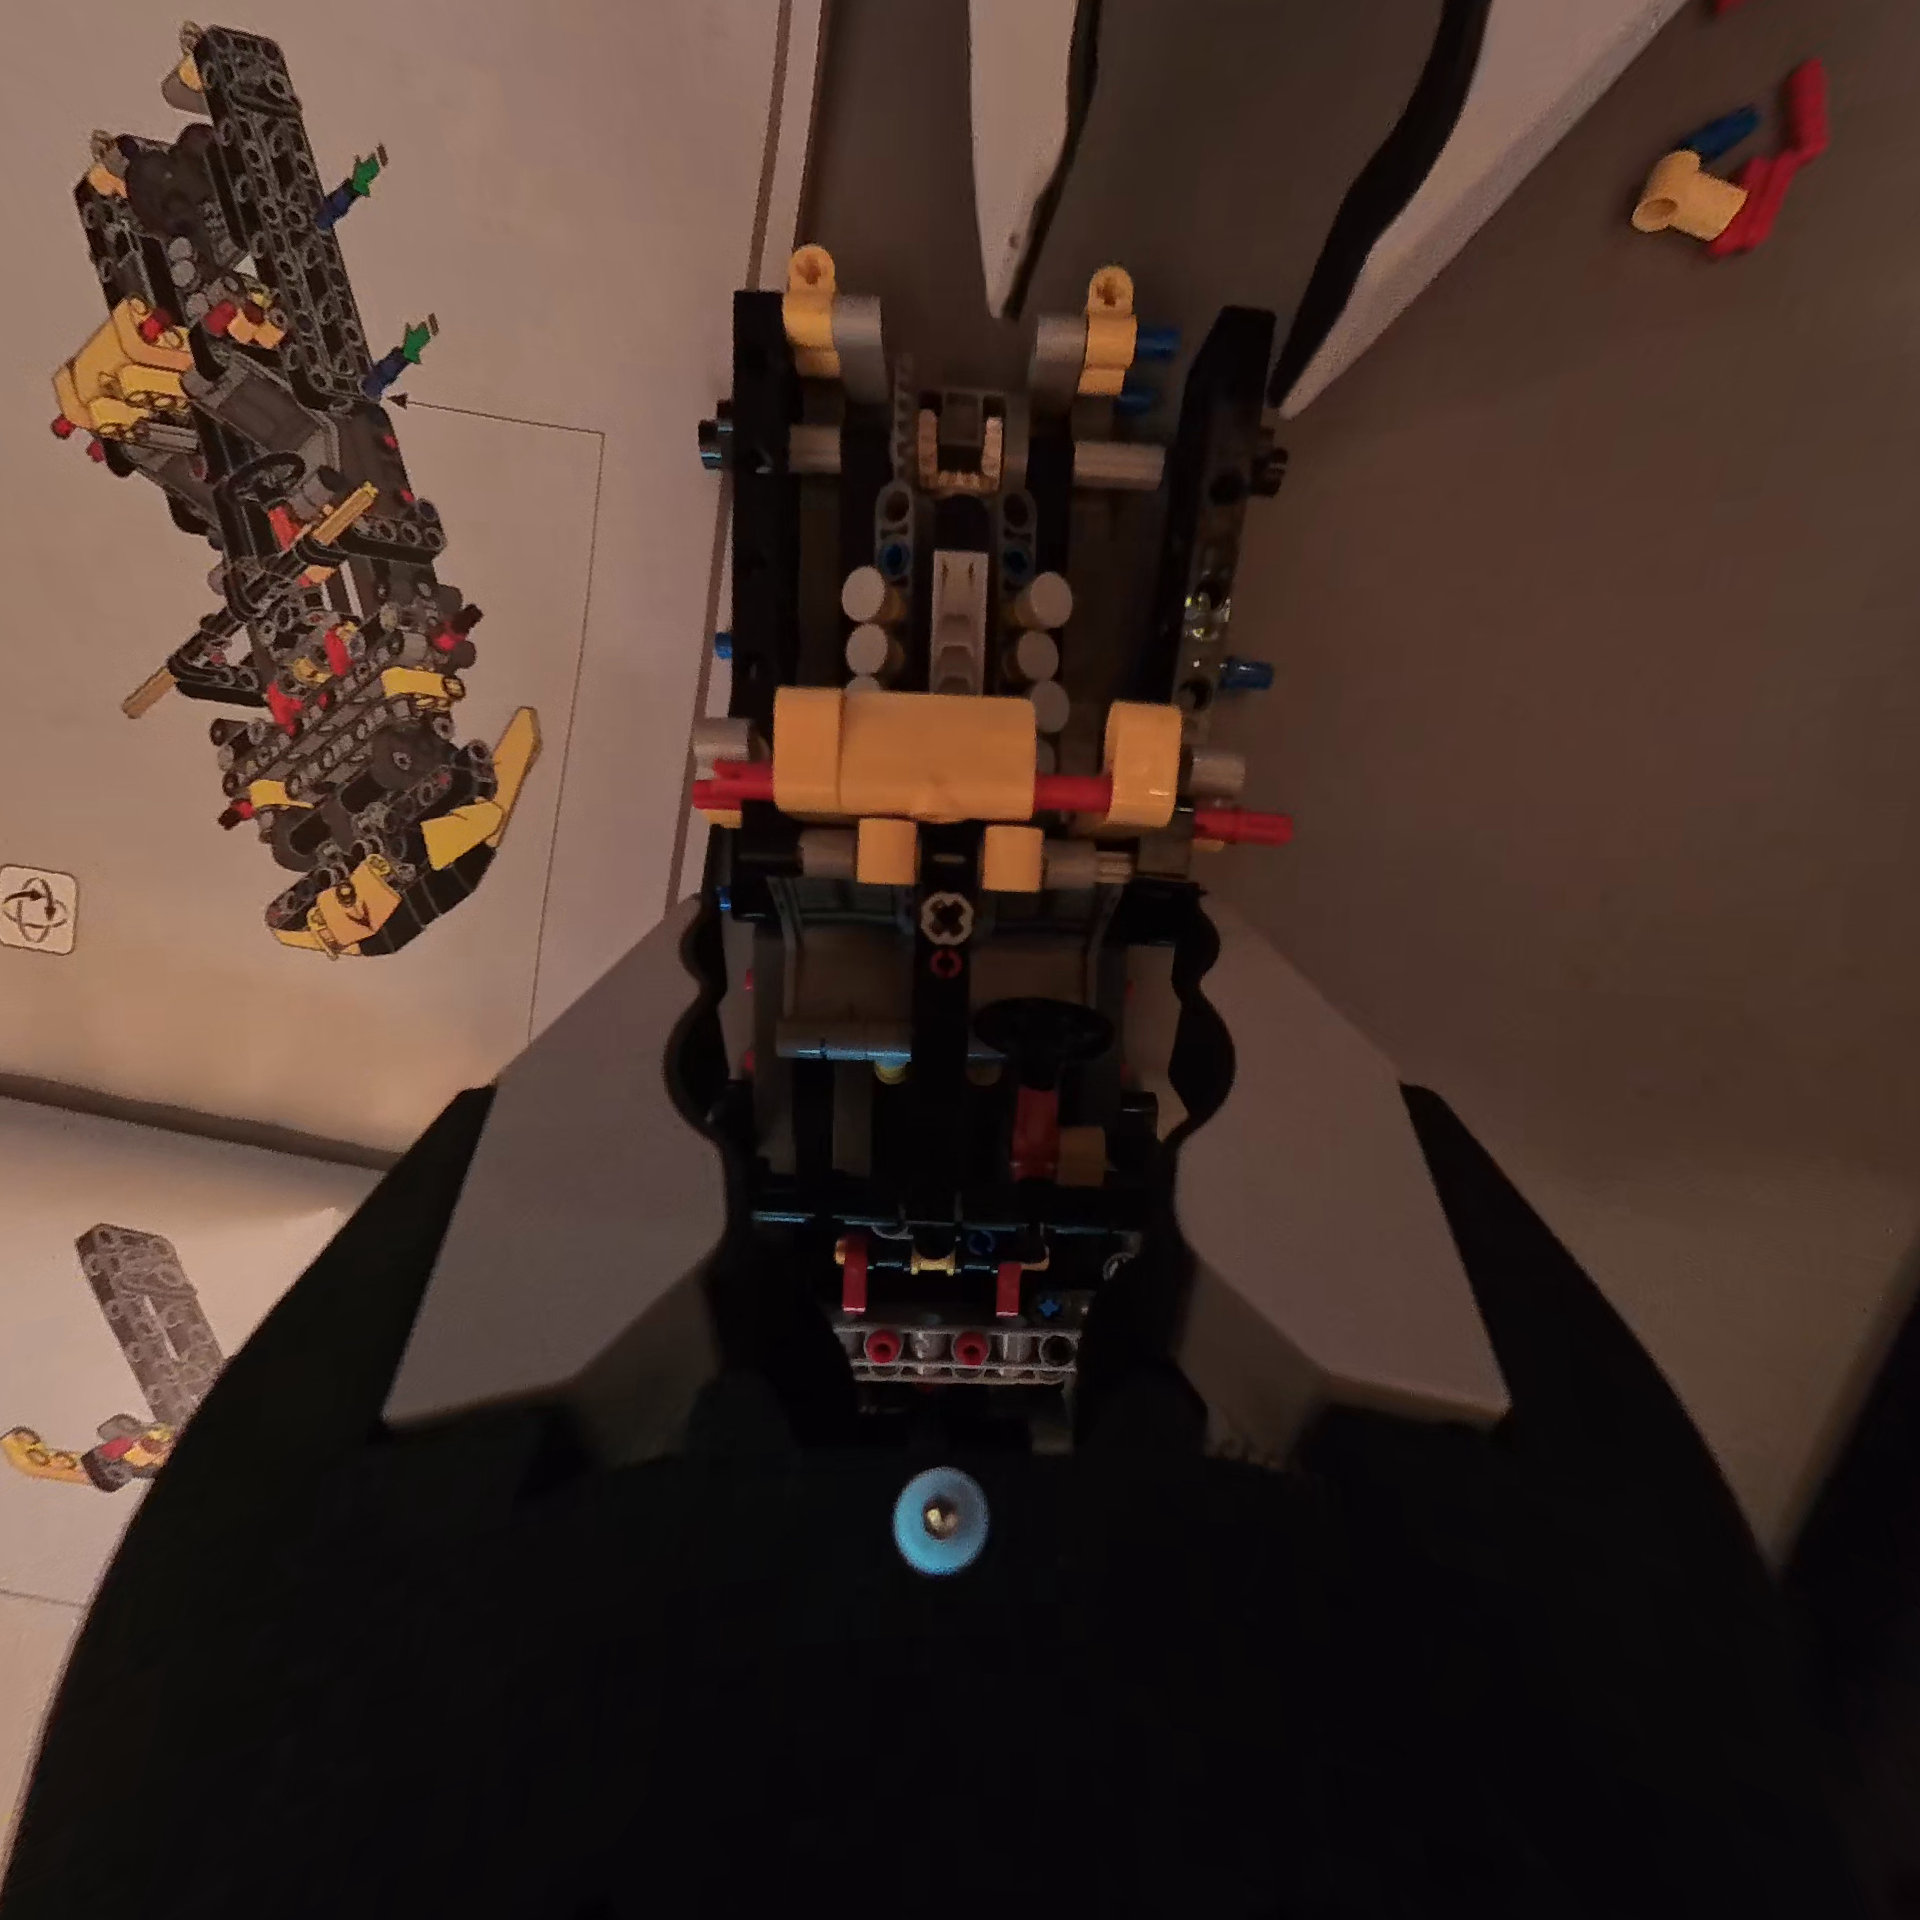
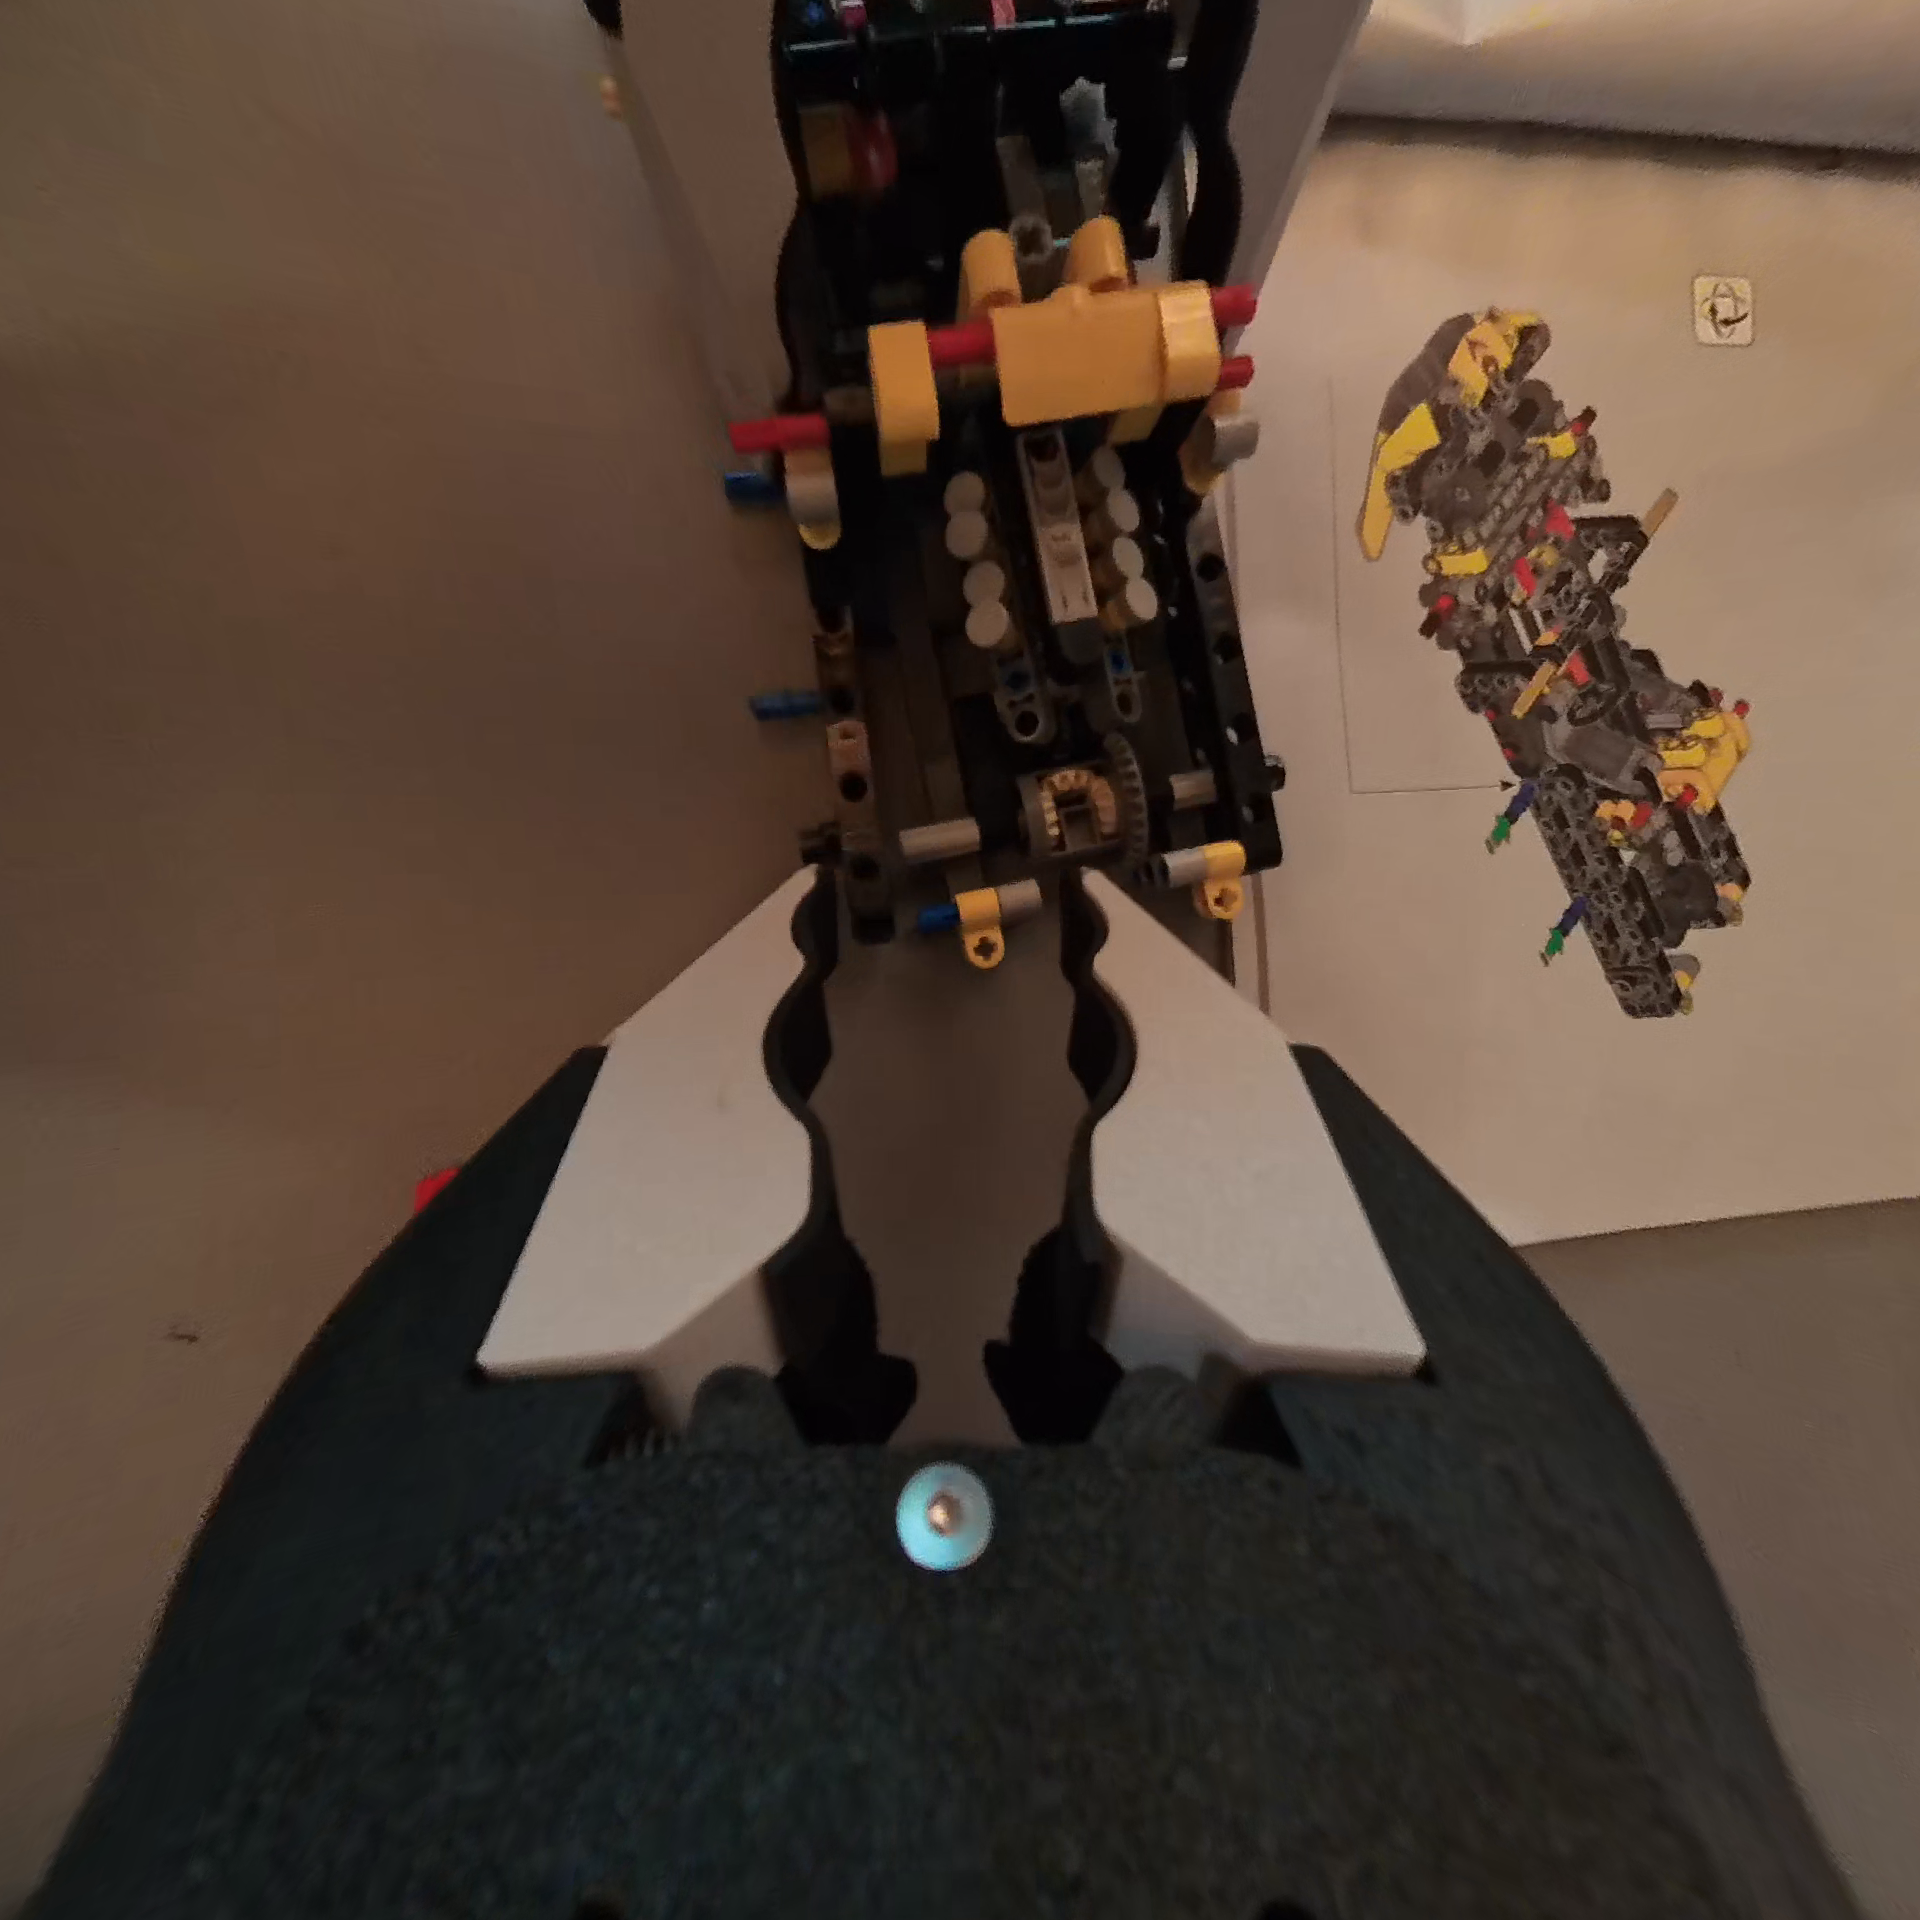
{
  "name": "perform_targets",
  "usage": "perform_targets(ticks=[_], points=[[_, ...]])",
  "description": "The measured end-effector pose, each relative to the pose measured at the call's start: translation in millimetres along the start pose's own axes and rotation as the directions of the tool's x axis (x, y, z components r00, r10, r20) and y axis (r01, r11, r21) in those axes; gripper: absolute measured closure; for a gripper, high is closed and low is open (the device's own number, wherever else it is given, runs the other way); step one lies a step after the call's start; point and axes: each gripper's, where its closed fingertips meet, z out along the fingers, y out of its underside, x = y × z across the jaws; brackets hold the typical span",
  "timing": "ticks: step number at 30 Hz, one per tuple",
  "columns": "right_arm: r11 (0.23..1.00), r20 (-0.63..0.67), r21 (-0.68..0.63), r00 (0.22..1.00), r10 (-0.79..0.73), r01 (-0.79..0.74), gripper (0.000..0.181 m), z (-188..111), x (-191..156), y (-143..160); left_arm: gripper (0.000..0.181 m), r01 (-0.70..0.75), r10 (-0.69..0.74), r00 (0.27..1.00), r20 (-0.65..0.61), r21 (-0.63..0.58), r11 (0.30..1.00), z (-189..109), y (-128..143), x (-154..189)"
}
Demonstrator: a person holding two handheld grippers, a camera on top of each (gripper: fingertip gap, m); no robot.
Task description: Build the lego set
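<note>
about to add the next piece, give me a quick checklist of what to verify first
1. Left tongs clamped on the lego chassis: ok.
2. Right tongs open and holding nothing: ok.
3. Instruction booklet open, build diagram visible: ok.
4. Loose yellow connector and red piece lying on the table: ok.
5. Which piece the step needs: cannot tell.

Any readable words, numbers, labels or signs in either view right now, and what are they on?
No words or numbers are readable in either view.
Instruction booklet: only build diagrams and a small boxed arrow symbol, no text.
Lego model: no print that I can read.
</note>
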Motion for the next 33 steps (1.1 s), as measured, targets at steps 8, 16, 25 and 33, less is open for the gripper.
perform_targets(ticks=[8, 16, 25, 33], points=[[0.999, 0.005, 0.02, 0.999, -0.031, 0.031, 0.149, 6.7, 3.2, 6.5, 0.092, 0.016, -0.016, 1.0, 0.015, 0.011, 1.0, 0.8, -3.0, 0.0], [0.996, 0.002, 0.071, 0.999, -0.053, 0.052, 0.149, 7.6, 3.6, 6.2, 0.092, 0.013, -0.013, 1.0, 0.003, 0.015, 1.0, 0.8, -3.0, 0.0], [0.999, 0.053, 0.008, 0.998, -0.044, 0.044, 0.149, 7.9, 3.1, 7.8, 0.097, -0.012, 0.012, 1.0, 0.009, 0.022, 1.0, 0.3, -3.1, 0.4], [0.998, 0.012, 0.038, 0.999, -0.048, 0.047, 0.15, 6.9, 2.4, 4.9, 0.097, -0.026, 0.026, 1.0, 0.002, 0.039, 0.999, -0.6, -3.7, 0.6]])
